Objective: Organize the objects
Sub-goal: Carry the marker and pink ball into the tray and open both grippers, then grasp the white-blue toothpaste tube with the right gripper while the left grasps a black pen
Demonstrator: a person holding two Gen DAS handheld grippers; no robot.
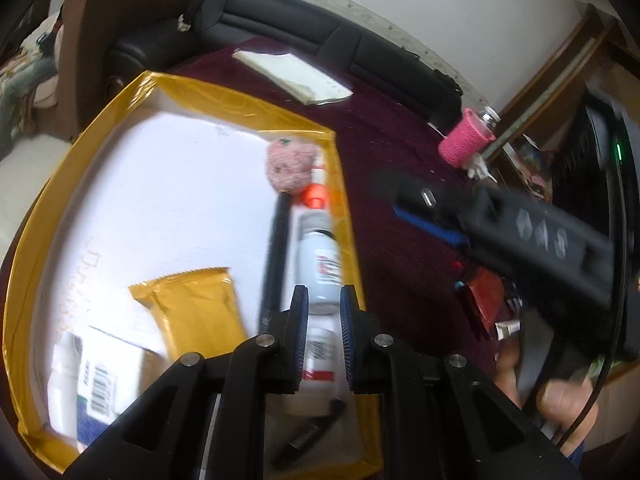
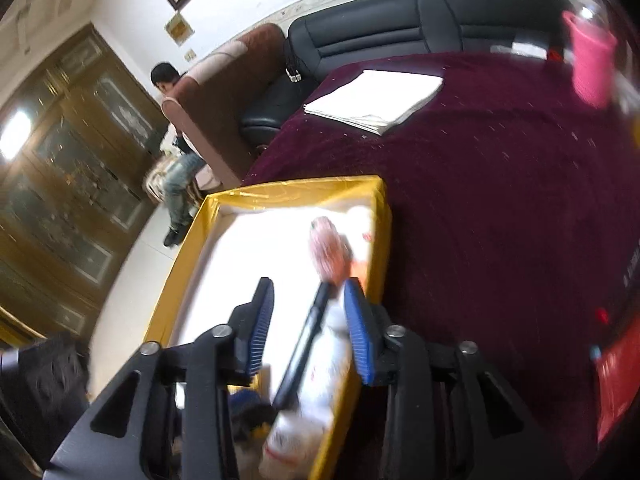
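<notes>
On the maroon cloth: yellow-rimmed tray (image 1: 38, 216) with a white floor, set at the near left of the table (image 1: 400, 168).
Tray's right edge: white bottles (image 1: 323, 256) lie end to end beside a black pen (image 1: 276, 248) topped with a pink pompom (image 1: 289, 166); an orange cap (image 1: 315, 196) sits just beyond the nearer bottle.
Tray's near left: yellow packet (image 1: 192, 300), and a barcoded box (image 1: 100, 384) (blurred).
Left gripper (image 1: 324, 320): jaws pressed nearly together above the bottles, nothing pinched.
Right gripper (image 2: 308, 324): jaws spread, empty, above the pen and bottles; pads touch neither.
Far side: folded white paper (image 2: 376, 96), black sofa (image 2: 400, 28).
Far right: pink-wrapped jar (image 1: 466, 142).
Near right: red packets (image 1: 486, 298) on the cloth.
</notes>
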